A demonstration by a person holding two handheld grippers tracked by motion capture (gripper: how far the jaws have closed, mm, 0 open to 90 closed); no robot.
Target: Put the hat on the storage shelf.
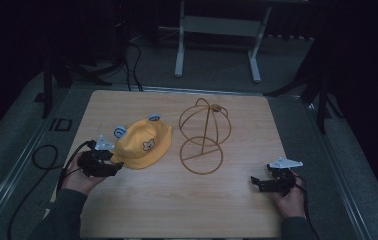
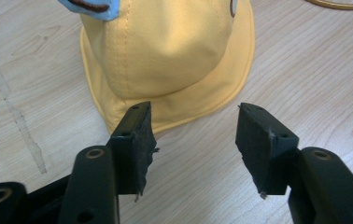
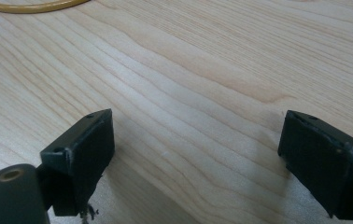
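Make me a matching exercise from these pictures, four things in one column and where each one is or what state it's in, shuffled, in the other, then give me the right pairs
Things:
1. hat
2. wire stand
3. left gripper
4. right gripper

Places or states:
A. open over bare wood, at the table's near right corner
B. upright near the middle of the table, nothing on it
C. lying on the table, left of the stand
D. open, jaws at the hat's brim, not yet closed on it

Pairs: 1-C, 2-B, 3-D, 4-A
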